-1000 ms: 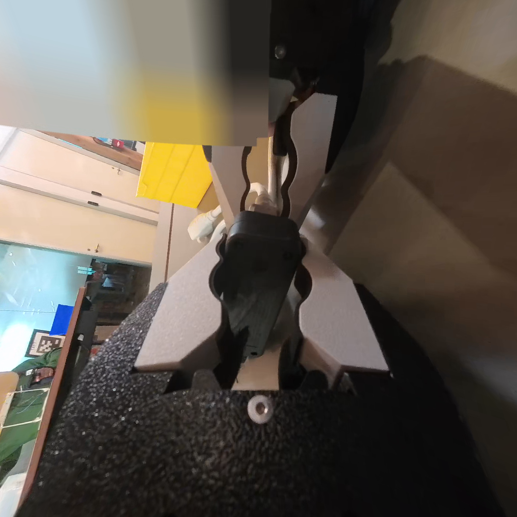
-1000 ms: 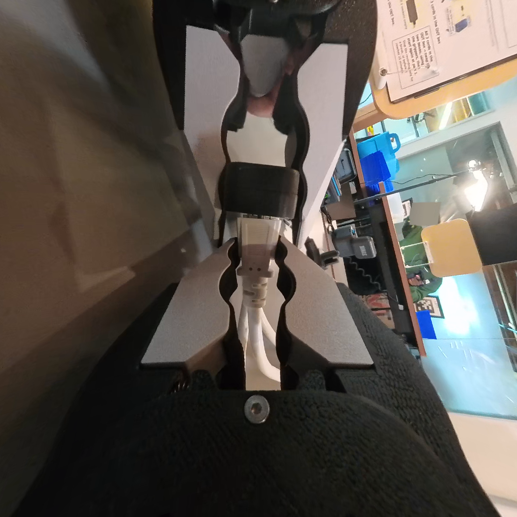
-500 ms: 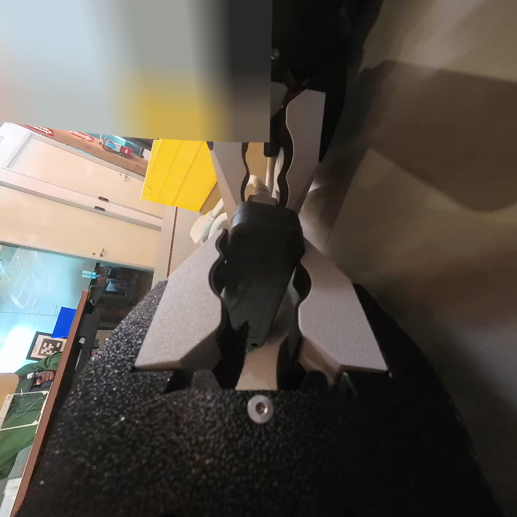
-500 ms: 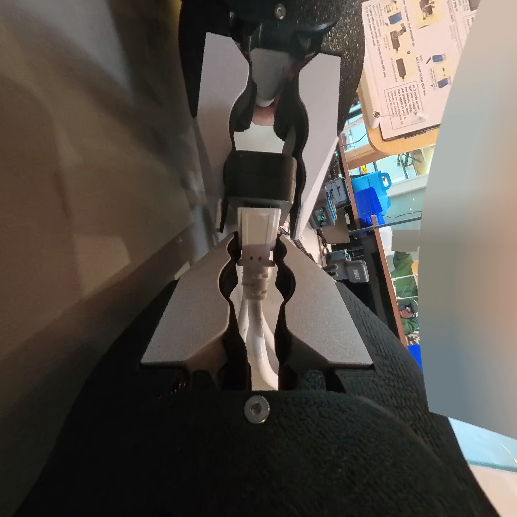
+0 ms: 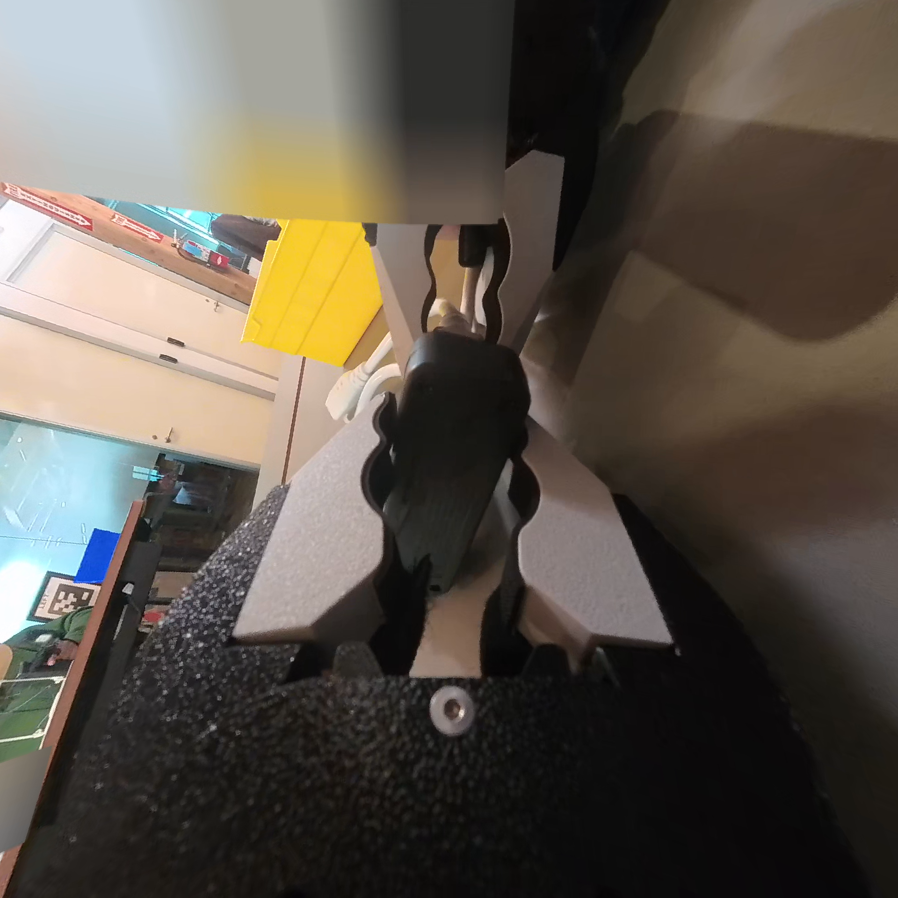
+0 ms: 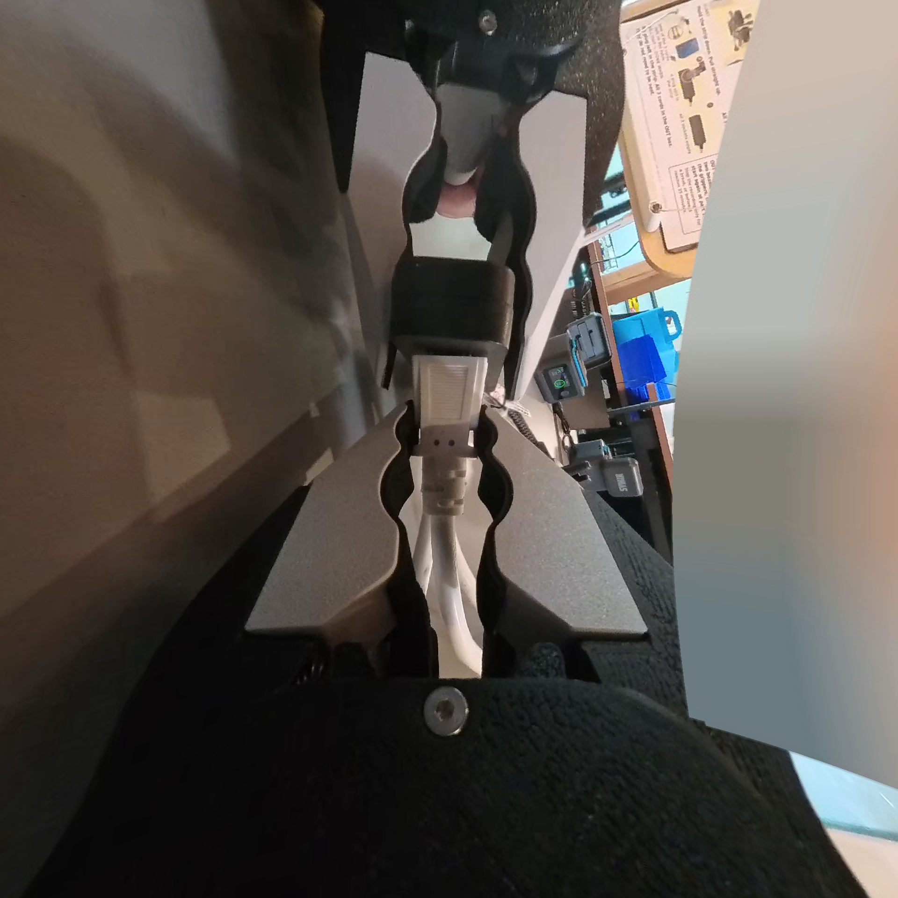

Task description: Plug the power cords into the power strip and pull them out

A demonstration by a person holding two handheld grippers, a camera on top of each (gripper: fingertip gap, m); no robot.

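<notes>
— What do your grippers hold?

— My left gripper (image 5: 452, 437), grey-fingered on a black grainy body, is clamped on the black rectangular plastic power block (image 5: 454, 457); my right gripper (image 6: 447, 432) faces it head-on, its fingers closed on the white ribbed plastic plug (image 6: 449, 403), whose nose sits in the block's face.

— And the cord?

— The white round power cord (image 6: 449, 593) runs back between my right fingers; in the left wrist view a second white plug (image 5: 347, 393) lies beside the yellow plastic bin (image 5: 311, 296).
</notes>
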